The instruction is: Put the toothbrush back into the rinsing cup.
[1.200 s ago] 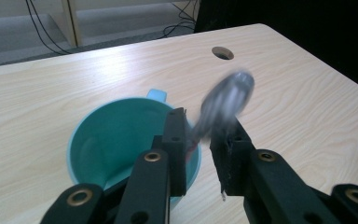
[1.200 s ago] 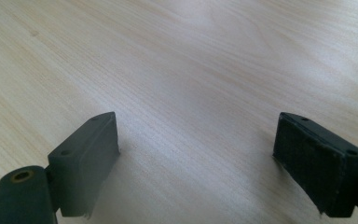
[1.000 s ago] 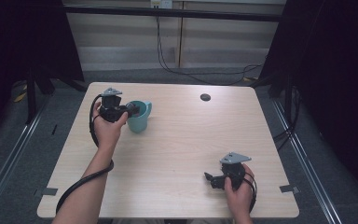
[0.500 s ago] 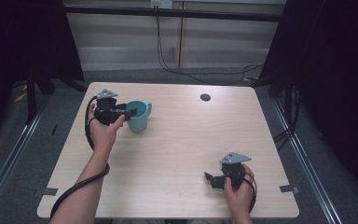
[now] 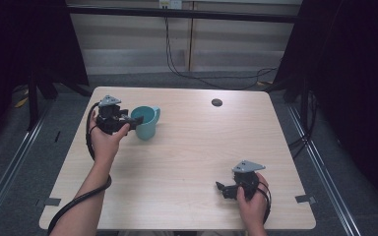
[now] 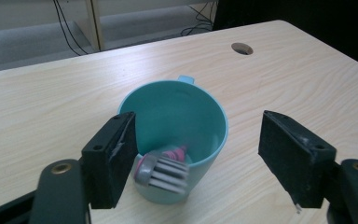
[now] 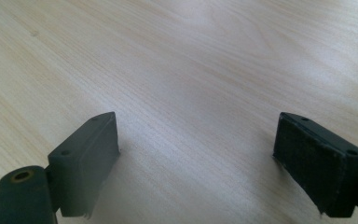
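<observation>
Teal mug (image 6: 175, 135) is sitting before my left gripper (image 6: 198, 154), jaws just opening, blurred object inside; right gripper (image 7: 209, 163) is hovering spread over bare wooden table (image 5: 192, 147).

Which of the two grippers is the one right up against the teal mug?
The left gripper, at the table's far left: its open jaws reach over the teal mug. The right gripper rests on bare tabletop, far from it.

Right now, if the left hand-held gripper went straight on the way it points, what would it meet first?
Probably the teal plastic mug: it stands just ahead of the left hand-held gripper, whose jaws have just been opening and sit apart, clear of its wall. A blurred pink and grey object lies inside.
</observation>
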{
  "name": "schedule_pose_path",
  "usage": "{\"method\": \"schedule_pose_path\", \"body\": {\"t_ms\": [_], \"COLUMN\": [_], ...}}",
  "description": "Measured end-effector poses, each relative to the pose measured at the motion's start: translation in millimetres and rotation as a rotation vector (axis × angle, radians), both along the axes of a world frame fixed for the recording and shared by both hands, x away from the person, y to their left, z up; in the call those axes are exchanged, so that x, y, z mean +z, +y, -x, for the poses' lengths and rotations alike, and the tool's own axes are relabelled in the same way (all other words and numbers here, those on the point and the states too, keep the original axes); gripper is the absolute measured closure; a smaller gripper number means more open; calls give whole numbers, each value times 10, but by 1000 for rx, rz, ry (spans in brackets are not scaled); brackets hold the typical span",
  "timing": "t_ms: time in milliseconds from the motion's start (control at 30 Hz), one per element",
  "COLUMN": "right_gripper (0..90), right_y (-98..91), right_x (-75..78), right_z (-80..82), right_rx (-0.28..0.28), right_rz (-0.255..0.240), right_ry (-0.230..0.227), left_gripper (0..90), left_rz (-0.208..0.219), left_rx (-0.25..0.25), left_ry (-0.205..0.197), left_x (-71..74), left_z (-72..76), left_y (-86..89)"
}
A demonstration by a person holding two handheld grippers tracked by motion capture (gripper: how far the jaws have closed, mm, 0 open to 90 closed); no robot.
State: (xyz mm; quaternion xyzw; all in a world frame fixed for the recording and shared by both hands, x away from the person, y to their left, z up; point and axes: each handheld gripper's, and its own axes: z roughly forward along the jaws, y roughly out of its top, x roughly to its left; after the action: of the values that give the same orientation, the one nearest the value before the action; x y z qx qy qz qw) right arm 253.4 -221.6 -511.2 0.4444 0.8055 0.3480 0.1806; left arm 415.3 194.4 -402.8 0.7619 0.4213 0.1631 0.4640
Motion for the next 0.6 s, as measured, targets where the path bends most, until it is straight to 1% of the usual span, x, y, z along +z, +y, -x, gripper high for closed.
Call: {"method": "schedule_pose_path", "body": {"t_ms": [267,433,533,600], "right_gripper": [135,135,135,135], "right_y": [-1,0,1,1], "right_x": [-1,-1,0,0], "right_z": [-3,-1,0,0], "right_rx": [4,4,4,6], "right_rz": [1,1,0,0], "right_ry": [-3,-2,-1,-1], "left_gripper": [228,225,222,222], "left_rz": [-12,-15,-9,-17], "left_rx": [12,13,18,18], "left_ry": [7,8,12,10], "left_x": [-23,-50,-63,-66], "left_z": [34,67,90,106], "left_y": [64,109,128,143]}}
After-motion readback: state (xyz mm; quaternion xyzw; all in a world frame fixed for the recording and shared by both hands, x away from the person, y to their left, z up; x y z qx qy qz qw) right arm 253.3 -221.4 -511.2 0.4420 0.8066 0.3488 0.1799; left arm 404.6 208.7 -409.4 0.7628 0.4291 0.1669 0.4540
